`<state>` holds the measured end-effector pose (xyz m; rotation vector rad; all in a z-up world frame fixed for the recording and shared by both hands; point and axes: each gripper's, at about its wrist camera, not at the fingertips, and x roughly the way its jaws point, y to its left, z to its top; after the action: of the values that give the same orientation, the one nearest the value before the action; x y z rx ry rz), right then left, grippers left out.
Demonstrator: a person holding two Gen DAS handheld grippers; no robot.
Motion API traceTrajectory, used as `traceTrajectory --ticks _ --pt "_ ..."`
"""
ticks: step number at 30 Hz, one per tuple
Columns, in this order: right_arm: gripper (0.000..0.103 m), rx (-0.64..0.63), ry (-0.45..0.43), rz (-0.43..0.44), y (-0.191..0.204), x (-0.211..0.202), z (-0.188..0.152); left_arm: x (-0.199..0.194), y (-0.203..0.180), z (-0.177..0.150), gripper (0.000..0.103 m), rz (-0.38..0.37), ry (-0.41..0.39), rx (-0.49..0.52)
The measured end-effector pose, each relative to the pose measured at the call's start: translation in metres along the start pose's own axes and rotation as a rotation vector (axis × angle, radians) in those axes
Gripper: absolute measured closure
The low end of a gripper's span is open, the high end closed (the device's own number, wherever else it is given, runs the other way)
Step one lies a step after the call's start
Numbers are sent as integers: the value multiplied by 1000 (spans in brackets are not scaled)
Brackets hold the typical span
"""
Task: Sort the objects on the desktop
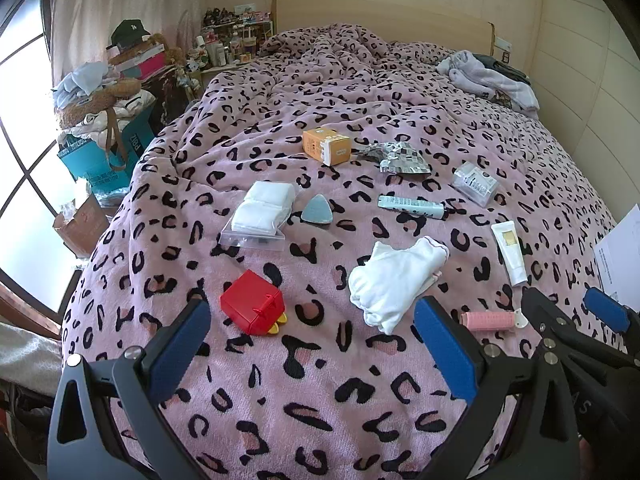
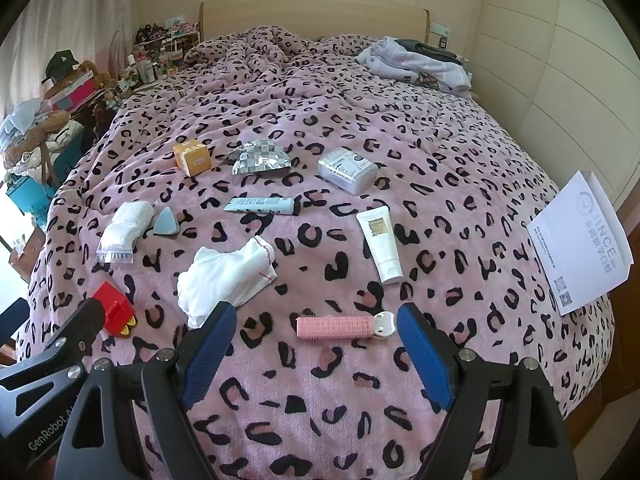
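Observation:
Small objects lie on a pink leopard-print blanket [image 1: 320,392]. A red box [image 1: 251,306] and a white cloth [image 1: 394,284] lie just beyond my open, empty left gripper [image 1: 312,344]. A pink hair roller [image 2: 338,327] lies between the tips of my open, empty right gripper [image 2: 316,340]. Farther off are a white tube [image 2: 380,244], a teal tube [image 2: 262,205], a clear bag of white pads [image 1: 262,212], a blue triangular sponge [image 1: 318,210], an orange box [image 1: 326,146], a foil packet [image 1: 400,156] and a grey box [image 2: 347,170].
White papers [image 2: 580,240] lie at the bed's right edge. Folded clothes [image 2: 416,62] sit near the wooden headboard [image 2: 312,20]. A cluttered shelf [image 1: 232,40], boxes and bags [image 1: 104,148] stand left of the bed by the window. A wall of cabinets [image 2: 552,80] runs along the right.

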<state>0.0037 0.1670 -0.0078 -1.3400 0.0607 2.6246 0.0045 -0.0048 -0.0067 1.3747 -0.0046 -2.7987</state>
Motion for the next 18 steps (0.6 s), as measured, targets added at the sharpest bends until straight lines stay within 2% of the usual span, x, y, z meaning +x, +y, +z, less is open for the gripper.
traceTrajectory --ticks 18 --pt "18 1 1 -2 5 1 -1 0 1 0 0 2 1 0"
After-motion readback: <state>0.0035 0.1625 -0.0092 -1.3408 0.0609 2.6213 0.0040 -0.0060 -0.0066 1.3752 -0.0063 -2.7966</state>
